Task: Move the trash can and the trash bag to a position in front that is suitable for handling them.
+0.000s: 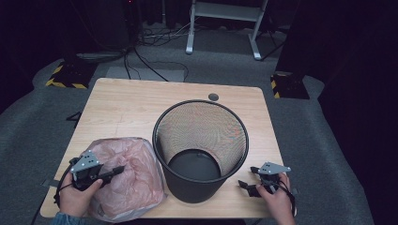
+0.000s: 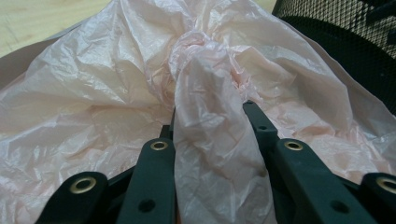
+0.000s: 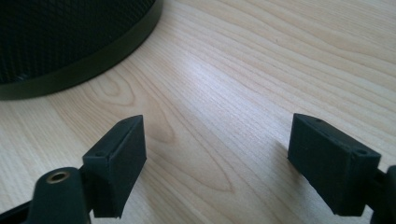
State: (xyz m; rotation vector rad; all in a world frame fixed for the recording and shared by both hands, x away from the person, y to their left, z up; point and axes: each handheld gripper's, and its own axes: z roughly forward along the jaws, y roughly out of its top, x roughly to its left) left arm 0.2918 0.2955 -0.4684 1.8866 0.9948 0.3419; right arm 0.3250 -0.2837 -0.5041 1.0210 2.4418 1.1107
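While the right tool (image 3: 217, 163) gapes empty, the left tool (image 2: 210, 140) apparently pinches the pink bag's (image 2: 210, 154) gathered fold.

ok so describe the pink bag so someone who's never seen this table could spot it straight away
On the wooden table, look left of the black mesh bin, at the near left corner. There lies a crumpled, translucent pink bag, with the left hand-held gripper shut on a bunched fold of it. It is the one soft, pale thing beside the stiff dark bin.

mesh bin (image 1: 201, 150) blocks the path between tongs.
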